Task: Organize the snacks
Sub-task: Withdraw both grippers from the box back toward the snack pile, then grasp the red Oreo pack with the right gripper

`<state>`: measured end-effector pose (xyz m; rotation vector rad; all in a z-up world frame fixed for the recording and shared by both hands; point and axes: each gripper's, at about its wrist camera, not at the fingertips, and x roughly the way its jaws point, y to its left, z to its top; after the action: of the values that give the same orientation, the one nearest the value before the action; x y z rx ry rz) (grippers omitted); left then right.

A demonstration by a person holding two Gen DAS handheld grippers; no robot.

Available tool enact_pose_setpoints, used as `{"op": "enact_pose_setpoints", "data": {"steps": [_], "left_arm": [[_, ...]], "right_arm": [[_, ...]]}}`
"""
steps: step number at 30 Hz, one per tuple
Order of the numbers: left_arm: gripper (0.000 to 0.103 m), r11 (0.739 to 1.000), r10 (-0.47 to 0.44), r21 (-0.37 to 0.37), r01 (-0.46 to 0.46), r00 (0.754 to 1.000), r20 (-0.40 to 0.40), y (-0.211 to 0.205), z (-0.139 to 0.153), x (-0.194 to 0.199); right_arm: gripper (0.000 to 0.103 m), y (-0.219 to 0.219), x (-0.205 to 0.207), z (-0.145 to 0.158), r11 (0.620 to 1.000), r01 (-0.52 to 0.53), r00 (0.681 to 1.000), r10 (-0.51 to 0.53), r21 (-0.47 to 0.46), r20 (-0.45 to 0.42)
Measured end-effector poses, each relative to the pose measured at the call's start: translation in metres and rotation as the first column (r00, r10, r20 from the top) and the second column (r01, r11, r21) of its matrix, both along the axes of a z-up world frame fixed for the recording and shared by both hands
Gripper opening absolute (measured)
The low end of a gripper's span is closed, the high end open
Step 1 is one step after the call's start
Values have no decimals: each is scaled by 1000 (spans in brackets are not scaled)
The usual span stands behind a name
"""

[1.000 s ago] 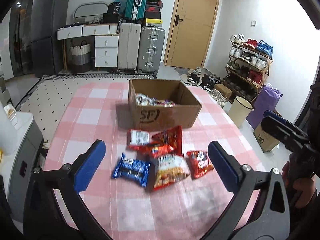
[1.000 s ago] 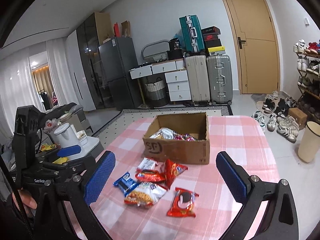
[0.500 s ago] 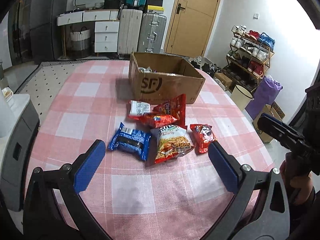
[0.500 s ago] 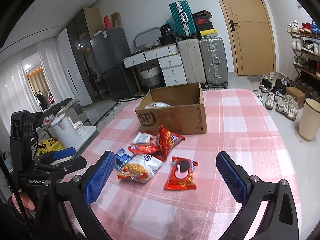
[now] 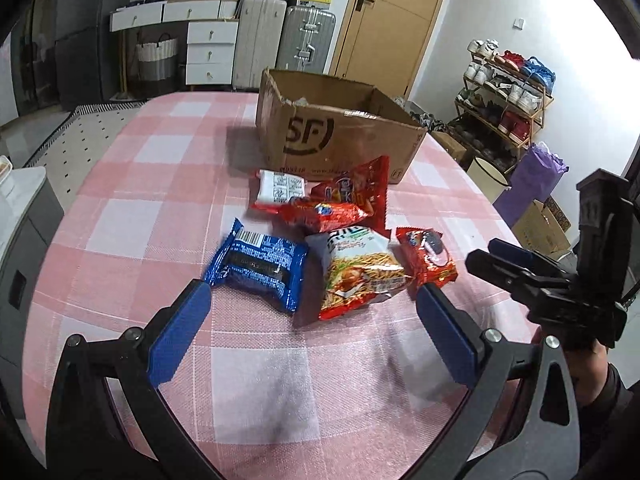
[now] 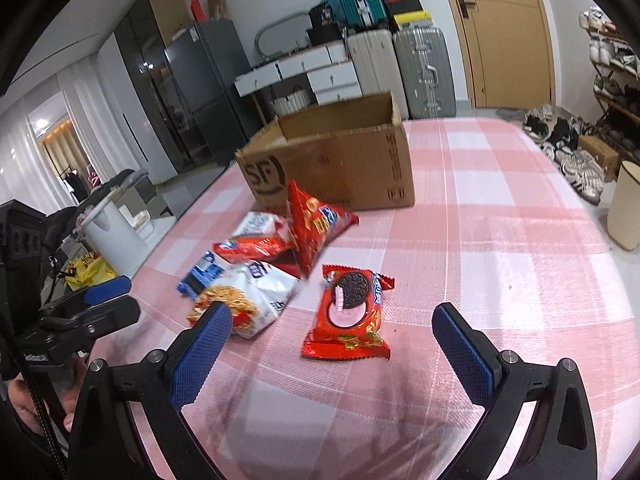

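Note:
Several snack packets lie in a cluster on the pink checked tablecloth [image 5: 168, 208] in front of an open cardboard box [image 5: 340, 136]. A blue cookie packet [image 5: 258, 266], a noodle snack bag [image 5: 358, 270] and a red Oreo packet [image 5: 428, 256] are nearest. Behind them lie two red bags [image 5: 352, 200] and a small white packet [image 5: 280, 188]. My left gripper [image 5: 316, 324] is open just short of the blue packet and noodle bag. My right gripper [image 6: 334, 344] is open, low over the table, with the red Oreo packet [image 6: 350, 320] just ahead between its fingers.
The box [image 6: 332, 160] stands mid-table with wrappers inside. Beyond the table are suitcases [image 5: 280, 40], white drawers [image 5: 208, 44], a shoe rack [image 5: 508, 92] and a cream bin [image 6: 626, 208]. A white kettle [image 6: 108, 232] sits left of the table. Each gripper shows in the other's view.
Both grippers have dropped lower and moved forward toward the snack cluster, so the packets appear larger and closer. Both stay open; no packet has moved.

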<state>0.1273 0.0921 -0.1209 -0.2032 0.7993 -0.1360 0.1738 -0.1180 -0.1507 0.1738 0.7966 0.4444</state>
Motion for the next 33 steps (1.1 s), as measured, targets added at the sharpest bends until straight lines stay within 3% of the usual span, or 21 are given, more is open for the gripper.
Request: {"op": "enact_pose_setpoints", "data": {"steps": [6,10,14,19,22,25,33], "left_arm": [[102,1000,-3,-14,2,999,-34,3,-18,14],[102,1000,1,-22,-2,999,-48,6,-27,21],[102,1000,8,-29,-10,998,-62,9,-35,27],[102,999,8,-31,-10,997,-75,10,-41,33],[102,999,8,-32,-10,997,-81,8,-42,34],[102,1000,3,-30,-6,997,-83,6,-43,35],[102,999,-18,-31,15,995,-93,-5,-42,37]], "right_arm": [[101,9,28,-20,1000,-8,998,6,-24,-56],[84,15,43,-32,999,-19,995,15,-42,-95],[76,22,51,-43,997,-23,993,13,-75,-121],[47,26,54,-46,994,-35,993,23,-102,-118],[45,21,52,-46,994,-5,995,-6,-112,-98],[45,1,53,-43,999,33,994,-34,-18,-105],[45,-8,42,-27,999,28,997,-27,19,-71]]}}
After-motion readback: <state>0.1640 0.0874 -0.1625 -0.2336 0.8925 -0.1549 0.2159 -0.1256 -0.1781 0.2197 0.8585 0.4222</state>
